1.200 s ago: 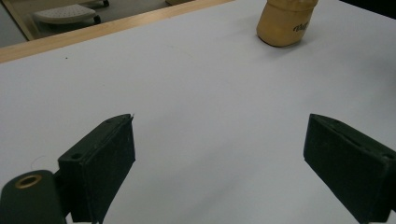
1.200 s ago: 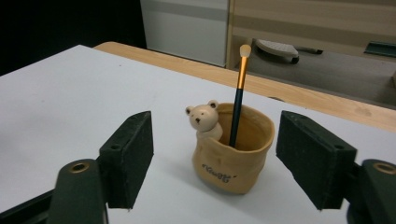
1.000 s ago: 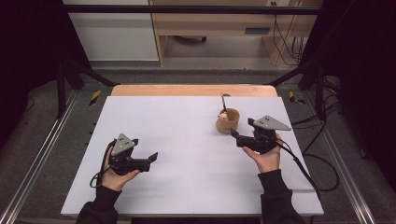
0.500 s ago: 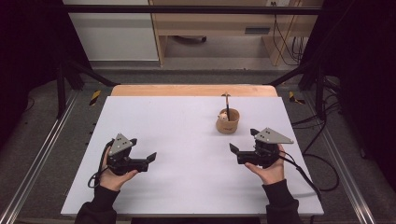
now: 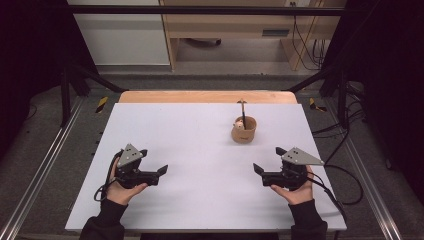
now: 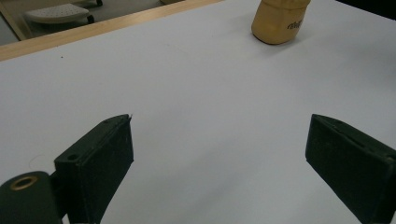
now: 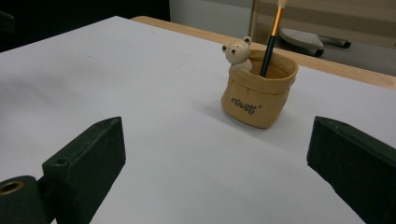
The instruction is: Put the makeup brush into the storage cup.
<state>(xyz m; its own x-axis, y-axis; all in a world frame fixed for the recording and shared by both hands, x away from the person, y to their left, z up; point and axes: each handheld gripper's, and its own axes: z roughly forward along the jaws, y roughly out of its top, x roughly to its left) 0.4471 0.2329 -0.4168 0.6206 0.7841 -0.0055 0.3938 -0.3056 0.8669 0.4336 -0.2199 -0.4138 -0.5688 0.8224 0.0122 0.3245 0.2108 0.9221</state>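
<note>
Tan sack-shaped ceramic pot [image 5: 244,129] with a small white bear figure [image 7: 237,54] at its rim, standing upright on the white table top [image 5: 200,145] toward the far right, well apart from both grippers. Contents: one dark-handled brush [image 7: 269,46] with an orange band, leaning in the pot; its tip is cut off by the top edge in the right gripper view and too small to make out in the high view. Dark lettering on the pot's front is legible in neither gripper view. Left to right across the table: left gripper [image 5: 163,170], black, topped by a grey three-cornered plate, held low at the near left, jaws spread with nothing between them; bare white surface in the middle; right gripper [image 5: 257,168], same build, held low at the near right, nearer than the pot, jaws wide apart after just opening, nothing between them. The person's hands and dark sleeves are cut off at the bottom edge. Wooden strip [image 5: 207,96] runs along the table's far edge. Nothing stands between either gripper and the pot. Left gripper view: pot's lower body alone, top cut off at the frame edge. Right gripper view: bear figure, lettering and brush handle close up. High view: both cables trailing off the table.
</note>
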